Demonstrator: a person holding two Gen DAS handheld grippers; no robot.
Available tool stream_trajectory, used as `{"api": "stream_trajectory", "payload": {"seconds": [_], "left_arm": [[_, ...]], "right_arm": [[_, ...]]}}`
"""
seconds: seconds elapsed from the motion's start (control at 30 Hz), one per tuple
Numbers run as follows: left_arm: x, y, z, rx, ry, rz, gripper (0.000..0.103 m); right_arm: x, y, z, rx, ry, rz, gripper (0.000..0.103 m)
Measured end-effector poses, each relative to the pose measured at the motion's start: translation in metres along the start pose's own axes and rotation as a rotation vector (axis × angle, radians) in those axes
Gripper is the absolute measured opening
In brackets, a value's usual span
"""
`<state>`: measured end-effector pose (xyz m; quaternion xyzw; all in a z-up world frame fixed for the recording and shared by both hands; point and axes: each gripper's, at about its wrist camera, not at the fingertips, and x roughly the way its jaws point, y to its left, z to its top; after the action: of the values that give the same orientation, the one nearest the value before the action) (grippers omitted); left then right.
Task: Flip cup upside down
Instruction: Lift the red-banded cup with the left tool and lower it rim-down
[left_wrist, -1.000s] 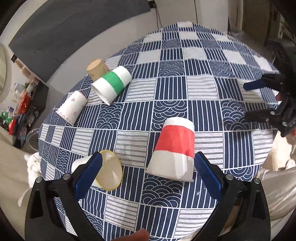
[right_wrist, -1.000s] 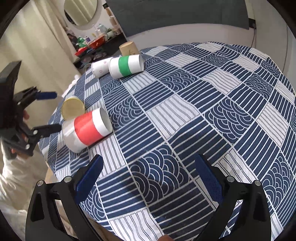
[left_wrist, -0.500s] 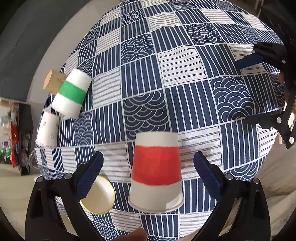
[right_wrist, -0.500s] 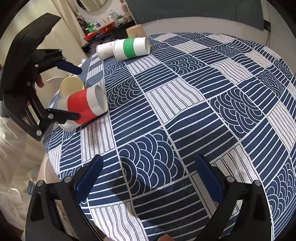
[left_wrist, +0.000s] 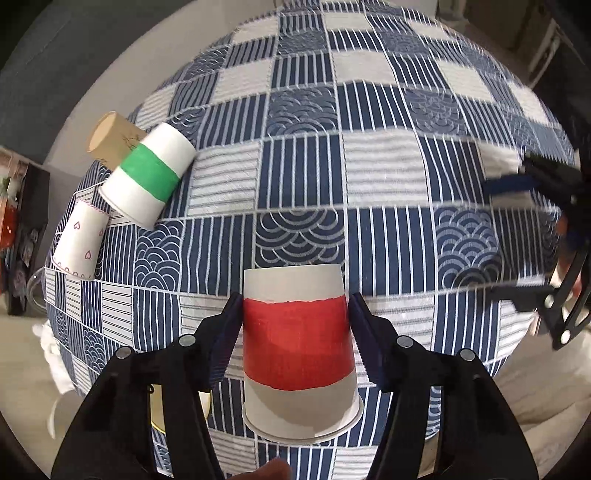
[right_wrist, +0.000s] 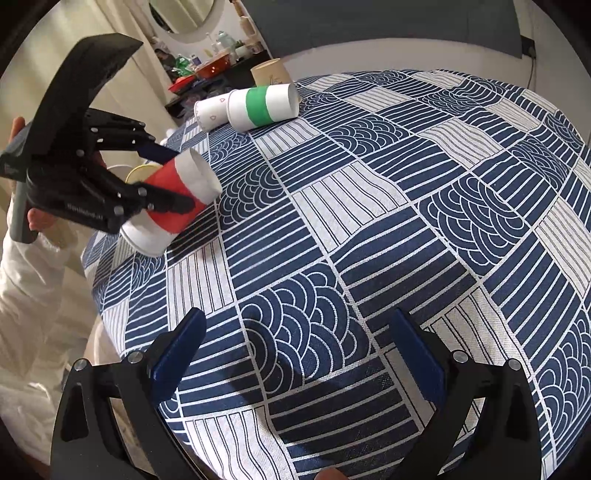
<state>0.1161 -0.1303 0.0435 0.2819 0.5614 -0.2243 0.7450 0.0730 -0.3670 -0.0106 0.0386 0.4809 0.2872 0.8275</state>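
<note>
My left gripper (left_wrist: 295, 325) is shut on the red-banded white paper cup (left_wrist: 297, 354), pads pressed on both sides of the red band. The cup's rim points toward the camera and its base points away. In the right wrist view the same cup (right_wrist: 173, 201) is held tilted in the air at the table's left edge by the left gripper (right_wrist: 162, 181). My right gripper (right_wrist: 291, 354) is open and empty, low over the near part of the blue patterned tablecloth (right_wrist: 369, 221). It shows at the right edge of the left wrist view (left_wrist: 517, 236).
A green-banded cup (left_wrist: 147, 181), a heart-print cup (left_wrist: 79, 243) and a brown cup (left_wrist: 110, 138) lie on their sides at the far left of the table. A yellow-lined cup (left_wrist: 159, 410) lies behind my left finger near the table edge.
My left gripper closed on the red-banded cup, which lay on its side, and lifted it off the cloth. The right gripper stayed open and shifted slightly.
</note>
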Motion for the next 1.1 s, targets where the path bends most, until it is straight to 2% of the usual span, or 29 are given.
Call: {"api": "stream_trajectory", "payload": {"seconds": [0.1,0.23,0.3,0.4,0.53,0.63,0.7,0.77,0.8,0.97,1.07,1.1], "left_arm": [[-0.006,0.008,0.001,-0.059,-0.071,0.013,0.059],[-0.014,0.015,0.004,-0.136,-0.203,0.023,0.059],[-0.013,0.021,0.004,-0.196,-0.269,0.005,0.059],[-0.008,0.031,0.004,-0.307,-0.330,-0.063,0.059],[-0.008,0.037,0.000,-0.417,-0.445,-0.052,0.059],[-0.008,0.040,-0.007,-0.481,-0.549,0.029,0.059],[-0.008,0.037,-0.014,-0.517,-0.618,0.128,0.059],[-0.007,0.034,-0.018,-0.550,-0.651,0.246,0.059],[-0.005,0.033,-0.020,-0.566,-0.655,0.272,0.059],[0.006,0.031,-0.029,-0.600,-0.650,0.352,0.059],[0.003,0.021,-0.037,-0.554,-0.643,0.358,0.061],[0.002,0.020,-0.041,-0.542,-0.636,0.335,0.067]], "right_arm": [[0.000,0.004,0.000,-0.011,-0.004,-0.017,0.095],[-0.001,0.015,0.002,-0.037,-0.036,-0.030,0.095],[0.001,0.025,0.006,-0.071,-0.073,-0.064,0.095],[0.006,0.040,0.011,-0.145,-0.114,-0.111,0.095],[0.015,0.053,0.015,-0.198,-0.109,-0.111,0.095],[0.024,0.057,0.016,-0.218,-0.112,-0.131,0.095],[0.029,0.056,0.017,-0.214,-0.111,-0.155,0.095],[0.034,0.053,0.017,-0.204,-0.106,-0.173,0.095],[0.036,0.051,0.017,-0.201,-0.105,-0.185,0.095],[0.037,0.045,0.013,-0.142,-0.090,-0.156,0.095],[0.032,0.046,0.009,-0.132,-0.098,-0.133,0.095],[0.031,0.046,0.007,-0.130,-0.097,-0.128,0.095]]}}
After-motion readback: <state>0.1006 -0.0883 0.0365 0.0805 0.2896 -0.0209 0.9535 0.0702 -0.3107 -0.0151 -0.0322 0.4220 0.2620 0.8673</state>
